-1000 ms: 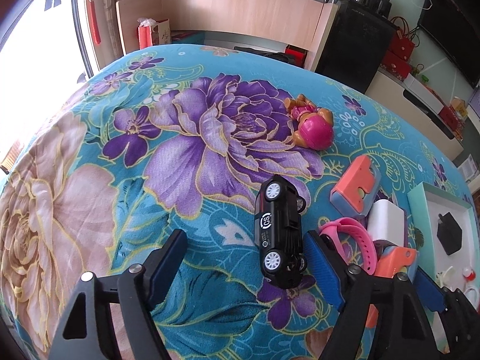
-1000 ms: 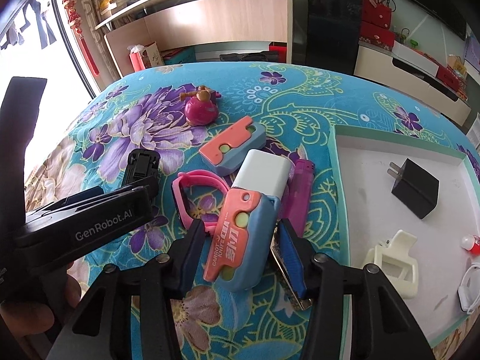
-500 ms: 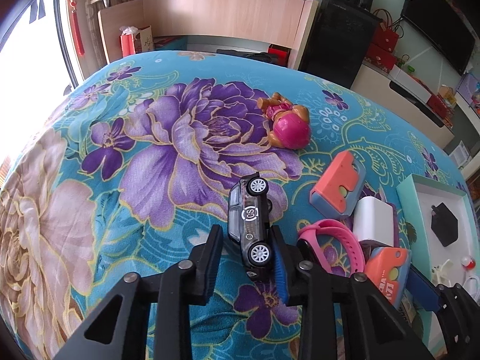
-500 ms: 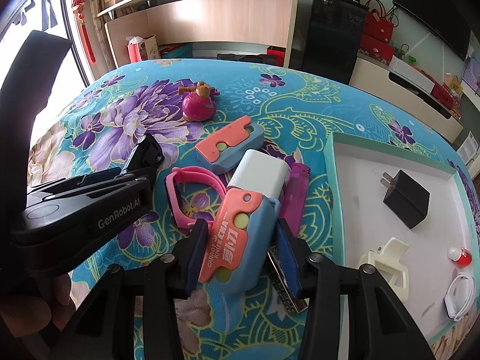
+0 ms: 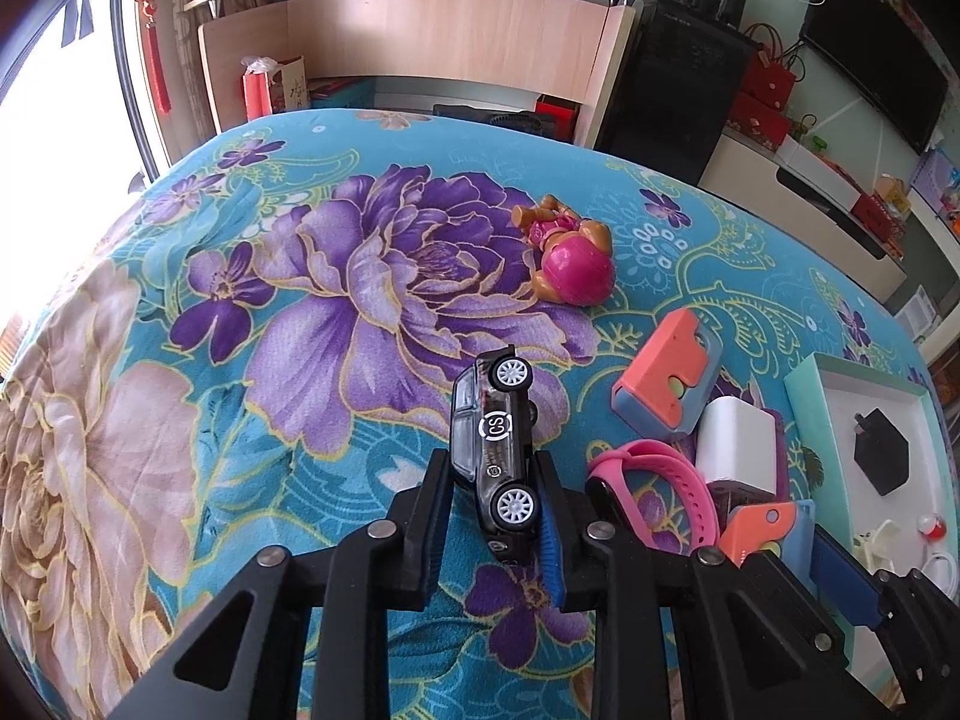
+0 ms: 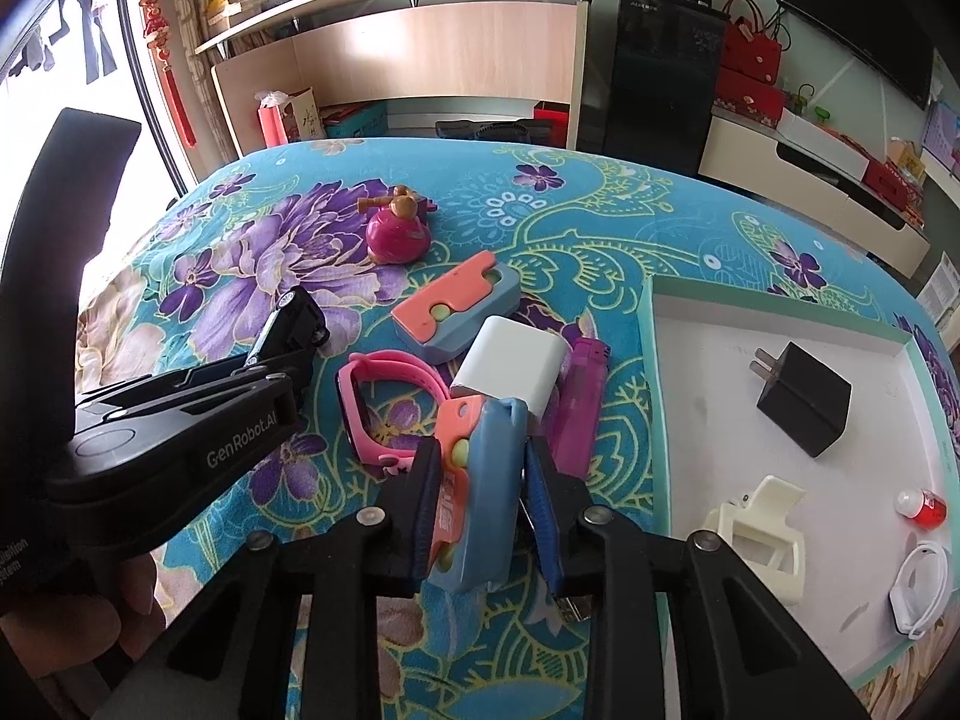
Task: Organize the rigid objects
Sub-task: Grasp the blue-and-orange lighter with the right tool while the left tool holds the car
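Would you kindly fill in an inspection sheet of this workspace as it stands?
Surface: floral blue cloth, no bare spot hidden by spills.
Job's things: black toy car on its side; orange-and-blue toy knife; second toy knife; white charger; pink watch; purple lighter; pink-helmet figure.
Tray: black plug, cream clip, small red item, white band.
Clutter: nothing seen.
Claws: left claw shut on the car; right claw closing, pads against the toy knife.
Cables: nothing seen.
Surroundings: wooden shelf unit, black cabinet, window at left.
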### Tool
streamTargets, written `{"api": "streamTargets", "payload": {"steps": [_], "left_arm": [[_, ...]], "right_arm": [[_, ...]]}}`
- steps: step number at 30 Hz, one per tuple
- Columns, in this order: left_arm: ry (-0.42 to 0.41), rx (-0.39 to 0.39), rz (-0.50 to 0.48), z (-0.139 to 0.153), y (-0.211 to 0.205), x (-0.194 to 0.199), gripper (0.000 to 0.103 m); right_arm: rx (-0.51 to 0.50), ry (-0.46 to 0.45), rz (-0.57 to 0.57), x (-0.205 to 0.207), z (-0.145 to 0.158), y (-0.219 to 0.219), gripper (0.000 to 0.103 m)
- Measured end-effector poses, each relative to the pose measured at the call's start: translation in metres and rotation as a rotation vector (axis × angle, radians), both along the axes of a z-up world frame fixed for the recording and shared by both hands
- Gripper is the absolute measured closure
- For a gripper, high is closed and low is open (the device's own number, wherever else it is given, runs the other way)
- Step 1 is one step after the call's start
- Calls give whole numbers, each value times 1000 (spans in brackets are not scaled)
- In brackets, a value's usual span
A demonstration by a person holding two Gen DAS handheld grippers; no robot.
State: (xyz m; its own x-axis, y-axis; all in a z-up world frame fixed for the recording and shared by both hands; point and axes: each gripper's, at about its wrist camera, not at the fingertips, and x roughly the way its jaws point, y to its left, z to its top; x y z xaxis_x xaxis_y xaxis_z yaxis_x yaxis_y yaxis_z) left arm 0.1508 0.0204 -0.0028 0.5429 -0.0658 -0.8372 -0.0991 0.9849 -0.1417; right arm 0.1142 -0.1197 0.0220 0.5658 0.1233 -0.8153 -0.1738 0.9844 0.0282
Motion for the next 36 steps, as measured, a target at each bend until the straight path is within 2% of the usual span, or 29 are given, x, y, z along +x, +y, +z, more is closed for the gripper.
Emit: {"api": "streamTargets", "payload": {"steps": [6, 11, 21, 26, 36], "left_arm": [[7, 2, 8, 1, 2, -2, 75], [30, 5, 14, 0, 4, -7, 75], [49, 1, 20, -2, 5, -7, 75], [54, -6, 20, -3, 6, -7, 75], [60, -6, 21, -5, 6, -6, 75]], "right_arm": [[42, -2, 21, -4, 7, -2, 80], [65, 31, 65, -5, 4, 5, 80], [54, 64, 65, -3, -1, 5, 79], [58, 109, 68, -1, -6, 6, 77], [55, 159, 56, 5, -24, 10, 76]]}}
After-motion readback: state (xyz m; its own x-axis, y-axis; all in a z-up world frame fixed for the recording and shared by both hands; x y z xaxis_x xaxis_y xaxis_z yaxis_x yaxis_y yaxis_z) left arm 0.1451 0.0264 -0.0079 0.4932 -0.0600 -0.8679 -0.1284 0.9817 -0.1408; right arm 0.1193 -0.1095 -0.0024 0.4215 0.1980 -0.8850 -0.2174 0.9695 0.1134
